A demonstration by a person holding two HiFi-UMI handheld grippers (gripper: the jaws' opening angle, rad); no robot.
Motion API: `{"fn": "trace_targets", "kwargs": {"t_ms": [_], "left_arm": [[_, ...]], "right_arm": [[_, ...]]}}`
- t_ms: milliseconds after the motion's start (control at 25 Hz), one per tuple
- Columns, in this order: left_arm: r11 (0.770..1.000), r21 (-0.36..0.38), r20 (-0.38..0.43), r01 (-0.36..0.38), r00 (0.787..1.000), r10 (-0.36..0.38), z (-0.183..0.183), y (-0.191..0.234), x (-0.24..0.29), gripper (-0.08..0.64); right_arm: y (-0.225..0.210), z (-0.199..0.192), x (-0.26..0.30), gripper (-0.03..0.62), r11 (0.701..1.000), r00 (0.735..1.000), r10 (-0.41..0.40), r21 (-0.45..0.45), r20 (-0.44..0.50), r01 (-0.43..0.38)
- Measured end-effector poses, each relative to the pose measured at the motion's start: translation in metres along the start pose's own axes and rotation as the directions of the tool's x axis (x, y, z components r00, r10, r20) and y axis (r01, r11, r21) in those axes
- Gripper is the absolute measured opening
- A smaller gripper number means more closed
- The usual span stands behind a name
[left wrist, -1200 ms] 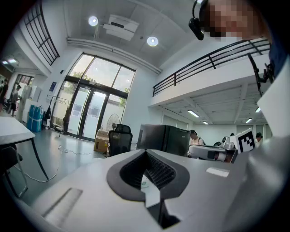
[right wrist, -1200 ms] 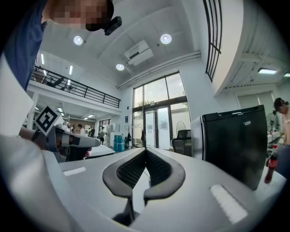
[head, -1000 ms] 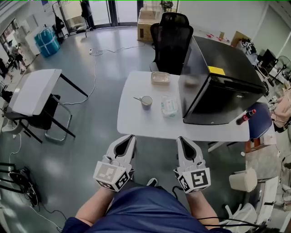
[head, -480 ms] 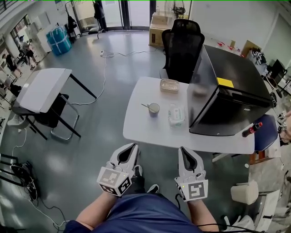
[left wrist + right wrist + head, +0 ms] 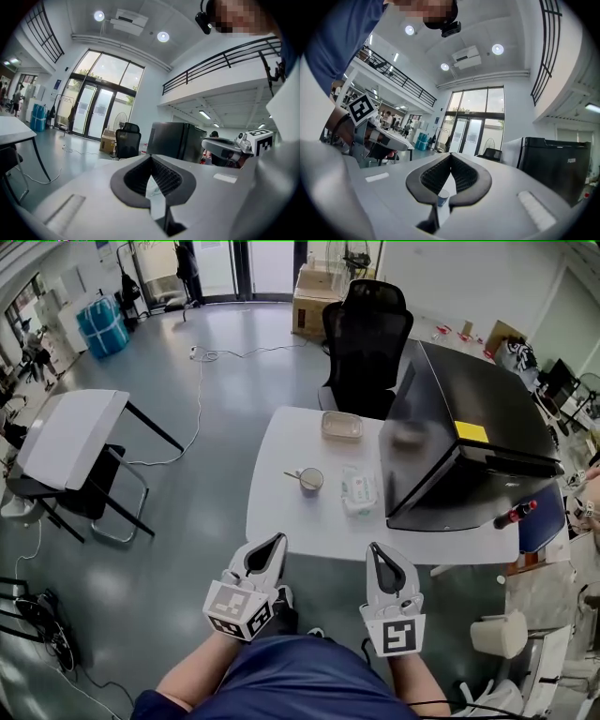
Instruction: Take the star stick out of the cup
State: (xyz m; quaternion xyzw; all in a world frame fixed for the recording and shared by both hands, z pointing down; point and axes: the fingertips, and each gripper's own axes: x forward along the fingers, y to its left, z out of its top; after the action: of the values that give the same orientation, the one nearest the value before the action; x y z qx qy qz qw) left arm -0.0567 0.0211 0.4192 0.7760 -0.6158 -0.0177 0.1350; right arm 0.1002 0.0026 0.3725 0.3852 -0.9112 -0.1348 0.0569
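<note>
- Head view: I hold my left hand-held gripper (image 5: 277, 540) and my right hand-held gripper (image 5: 375, 547) side by side, low in front of me. Both are short of the near edge of the rounded white table (image 5: 272, 514) and touch nothing on it.
- Head view: each hand-held gripper has its jaws drawn together at the tips, with nothing held between them.
- Head view: the small pale paper cup (image 5: 310, 480) stands upright on the table, well away from both hand-held grippers. The thin star stick (image 5: 292, 475) is in the cup and leans out over its rim to the left. Its star end is too small to make out.
- Head view: just right of the cup lies a clear plastic wipes packet (image 5: 359, 491), and a shallow clear lidded tray (image 5: 342, 425) sits further back. A large black boxy cabinet (image 5: 469, 442) fills the table's right side, and a black office chair (image 5: 366, 329) stands behind the table.
- Left gripper view: the grey ribbed jaws meet at their far tips (image 5: 151, 157) and leave only a leaf-shaped loop behind them, which is empty. The white tabletop shows through that loop.
- Right gripper view: the jaws are likewise closed tip to tip (image 5: 451, 154) and grip nothing. The cup (image 5: 443, 197) shows far off through the narrow slot near the jaws' base.
</note>
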Motion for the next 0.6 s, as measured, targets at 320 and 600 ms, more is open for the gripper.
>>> {"fn": "trace_targets", "kwargs": {"t_ms": [320,600], "left_arm": [[0.997,-0.057,-0.026,0.054,0.998,-0.055,-0.003,0.046,0.046,0.003],[0.989,-0.126,-0.064,0.073,0.995,-0.082,-0.025,0.087,0.073,0.003]], "right_arm": [[-0.012,-0.012,0.049,0.006,0.993,0.996,-0.056,0.099,-0.074,0.063],[-0.003,-0.026,0.08,0.006,0.992,0.988,-0.061,0.102,-0.144,0.076]]}}
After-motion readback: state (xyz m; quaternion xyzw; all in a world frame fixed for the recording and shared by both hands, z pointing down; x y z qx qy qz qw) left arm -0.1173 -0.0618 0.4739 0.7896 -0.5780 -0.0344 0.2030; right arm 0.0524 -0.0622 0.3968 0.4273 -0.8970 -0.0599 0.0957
